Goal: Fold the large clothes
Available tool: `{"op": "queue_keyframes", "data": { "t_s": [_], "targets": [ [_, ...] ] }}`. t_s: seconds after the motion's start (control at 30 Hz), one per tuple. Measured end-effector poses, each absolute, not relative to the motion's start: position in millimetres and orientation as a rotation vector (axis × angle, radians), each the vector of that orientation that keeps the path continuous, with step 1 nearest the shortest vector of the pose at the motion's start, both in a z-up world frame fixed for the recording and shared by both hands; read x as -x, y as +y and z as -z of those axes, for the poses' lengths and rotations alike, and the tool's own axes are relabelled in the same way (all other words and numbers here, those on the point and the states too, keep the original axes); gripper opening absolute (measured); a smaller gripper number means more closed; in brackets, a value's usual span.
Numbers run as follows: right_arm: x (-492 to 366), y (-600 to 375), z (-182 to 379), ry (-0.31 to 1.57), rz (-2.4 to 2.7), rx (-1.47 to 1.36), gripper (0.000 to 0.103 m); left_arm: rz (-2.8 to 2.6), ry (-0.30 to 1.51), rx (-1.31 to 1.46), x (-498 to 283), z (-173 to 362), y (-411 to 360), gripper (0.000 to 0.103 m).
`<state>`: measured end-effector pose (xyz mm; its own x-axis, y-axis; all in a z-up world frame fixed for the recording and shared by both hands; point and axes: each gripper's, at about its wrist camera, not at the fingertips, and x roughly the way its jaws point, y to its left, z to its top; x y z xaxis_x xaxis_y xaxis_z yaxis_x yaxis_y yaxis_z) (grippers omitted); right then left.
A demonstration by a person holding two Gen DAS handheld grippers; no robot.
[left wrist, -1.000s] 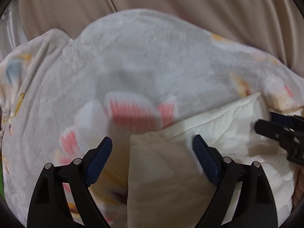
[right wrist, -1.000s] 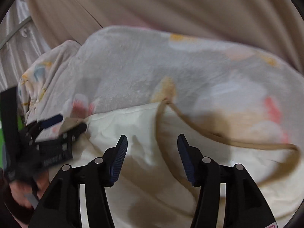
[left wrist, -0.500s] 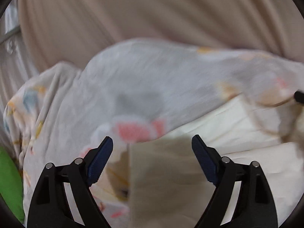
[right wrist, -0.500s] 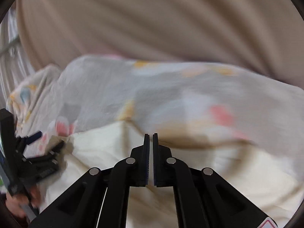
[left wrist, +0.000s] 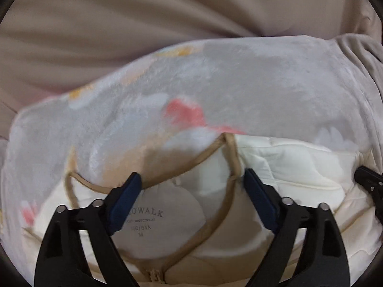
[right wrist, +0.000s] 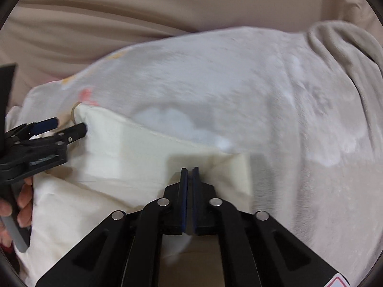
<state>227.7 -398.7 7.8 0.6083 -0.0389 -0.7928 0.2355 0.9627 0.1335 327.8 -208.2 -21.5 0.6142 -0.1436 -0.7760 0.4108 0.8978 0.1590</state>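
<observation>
A cream padded jacket point(left wrist: 287, 165) with tan trim lies on a blanket. Its collar, a round grey label point(left wrist: 162, 217) and the top of the zip point(left wrist: 155, 275) face up. My left gripper point(left wrist: 191, 175) hovers over the collar with its jaws wide and still opening; the collar lies under the gap and the pads do not press on it. My right gripper point(right wrist: 189, 171) is shut, its tips on the cream cloth near the jacket's right corner point(right wrist: 241, 167). I see no cloth between its pads. A hand point(right wrist: 21, 205) holds the left gripper point(right wrist: 69, 124) at the left of the right wrist view.
A grey fleece blanket point(left wrist: 239, 88) with pink and white flowers lies under the jacket. Beige cloth point(left wrist: 119, 24) fills the background. A beige fleece bundle point(right wrist: 347, 47) lies at the far right.
Both grippers have swept to the right along the jacket. The left one went from the jacket's left corner to the collar. The right one closed from half open and now sits by the right corner.
</observation>
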Motion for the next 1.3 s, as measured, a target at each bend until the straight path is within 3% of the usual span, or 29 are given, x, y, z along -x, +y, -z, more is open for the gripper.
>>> {"op": "queue_keyframes", "data": {
  "t_s": [0.07, 0.17, 0.2, 0.27, 0.33, 0.43, 0.73, 0.83, 0.97, 1.07, 1.1, 1.13, 1.17, 1.23, 1.3],
  "targets": [
    [-226, -415, -3, 0.901, 0.176, -0.315, 0.000, 0.310, 0.866, -0.283, -333, 14, -192, 0.091],
    [-207, -417, -13, 0.861, 0.209, -0.344, 0.000, 0.194, 0.771, -0.313, -317, -12, -159, 0.083],
    [-195, -414, -21, 0.843, 0.217, -0.322, 0.015, 0.220, 0.756, -0.307, -307, -22, -146, 0.083],
    [-156, -405, -42, 0.808, 0.188, -0.270, 0.018, 0.290, 0.738, -0.277, -271, -47, -102, 0.086],
    [-105, -399, -58, 0.800, 0.129, -0.236, 0.036, 0.338, 0.720, -0.264, -223, -66, -51, 0.090],
    [-17, -393, -67, 0.825, 0.057, -0.209, 0.050, 0.382, 0.740, -0.245, -148, -77, 28, 0.094],
    [182, -363, -24, 0.976, -0.016, -0.256, 0.061, 0.371, 0.985, 0.020, 15, -12, 180, 0.095],
    [206, -342, -12, 0.980, -0.046, -0.267, 0.072, 0.341, 1.023, 0.122, 39, 14, 195, 0.095],
    [213, -331, 0, 0.939, -0.019, -0.303, 0.076, 0.311, 1.008, 0.174, 61, 35, 203, 0.095],
    [211, -339, 4, 0.903, -0.013, -0.415, 0.076, 0.314, 0.995, 0.187, 70, 33, 200, 0.090],
    [209, -343, 5, 0.891, -0.014, -0.461, 0.075, 0.324, 0.995, 0.193, 70, 32, 199, 0.082],
    [207, -346, 6, 0.881, -0.013, -0.492, 0.073, 0.343, 0.992, 0.199, 71, 31, 196, 0.066],
    [206, -348, 7, 0.871, -0.003, -0.517, 0.063, 0.368, 0.996, 0.212, 72, 30, 195, 0.060],
    [206, -346, 5, 0.858, -0.020, -0.535, 0.019, 0.392, 0.981, 0.218, 75, 23, 192, 0.030],
    [212, -340, -1, 0.822, -0.066, -0.564, 0.013, 0.391, 0.930, 0.206, 84, 10, 193, 0.018]
  ]
}}
